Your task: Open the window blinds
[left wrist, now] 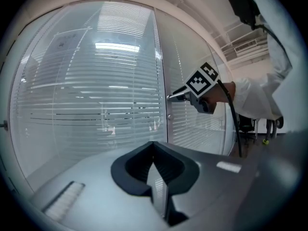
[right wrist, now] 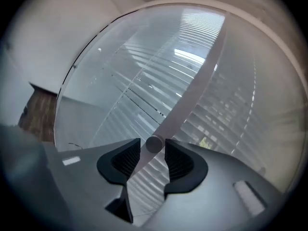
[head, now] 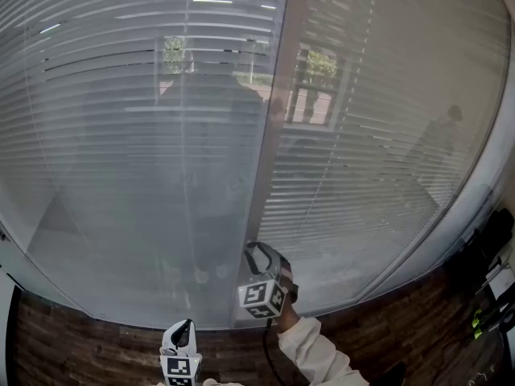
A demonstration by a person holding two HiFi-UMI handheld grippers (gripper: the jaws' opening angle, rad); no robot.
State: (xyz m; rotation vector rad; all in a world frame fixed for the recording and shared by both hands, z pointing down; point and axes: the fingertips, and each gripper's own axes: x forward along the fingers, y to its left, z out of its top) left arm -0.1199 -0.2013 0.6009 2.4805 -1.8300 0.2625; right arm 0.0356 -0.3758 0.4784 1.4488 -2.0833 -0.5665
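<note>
Horizontal slat blinds (head: 113,111) hang behind a glass wall, split by a pale upright post (head: 272,127). A small round knob (right wrist: 154,144) sticks out from that post. My right gripper (right wrist: 153,150) is at the post, and the knob sits between its fingertips with a thin gap on the left side, so the jaws stand open around it. The head view shows this gripper (head: 256,254) low on the post, and the left gripper view shows it (left wrist: 174,96) from the side. My left gripper (left wrist: 154,150) is shut and empty, held back from the glass (head: 183,332).
A second blind pane (head: 378,159) lies right of the post, with trees and a building showing between its slats. Brown brick-patterned floor (head: 80,340) runs below the glass. Dark equipment (head: 487,272) stands at the right edge. My white sleeve (head: 322,356) reaches in from below.
</note>
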